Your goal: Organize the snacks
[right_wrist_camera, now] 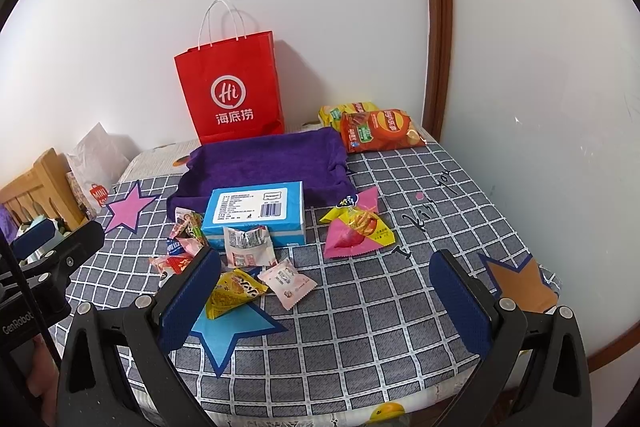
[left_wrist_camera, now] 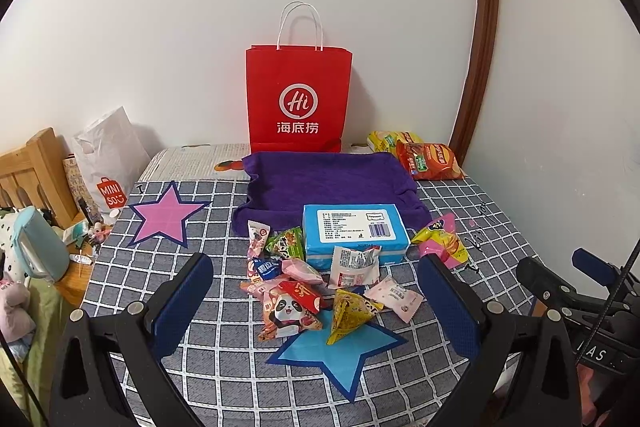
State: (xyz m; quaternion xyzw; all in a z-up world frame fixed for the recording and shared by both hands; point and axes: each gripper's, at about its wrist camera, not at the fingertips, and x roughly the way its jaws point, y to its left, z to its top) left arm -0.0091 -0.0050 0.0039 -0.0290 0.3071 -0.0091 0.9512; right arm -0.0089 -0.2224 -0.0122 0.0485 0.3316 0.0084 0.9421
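While both the left gripper (left_wrist_camera: 316, 301) and right gripper (right_wrist_camera: 326, 293) hover spread and empty, the snack packets (left_wrist_camera: 316, 287) lie heaped near the blue box (left_wrist_camera: 354, 233); light, crinkly, slippery, best pinched by a sealed edge.

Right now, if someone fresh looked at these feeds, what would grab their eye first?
Probably the red paper bag standing upright against the back wall, behind the purple towel. Next, the heap of small snack packets in the middle of the checked cloth, in front of the blue box, some lying on a blue star patch. Both claws, left claw and right claw, hang open and empty.
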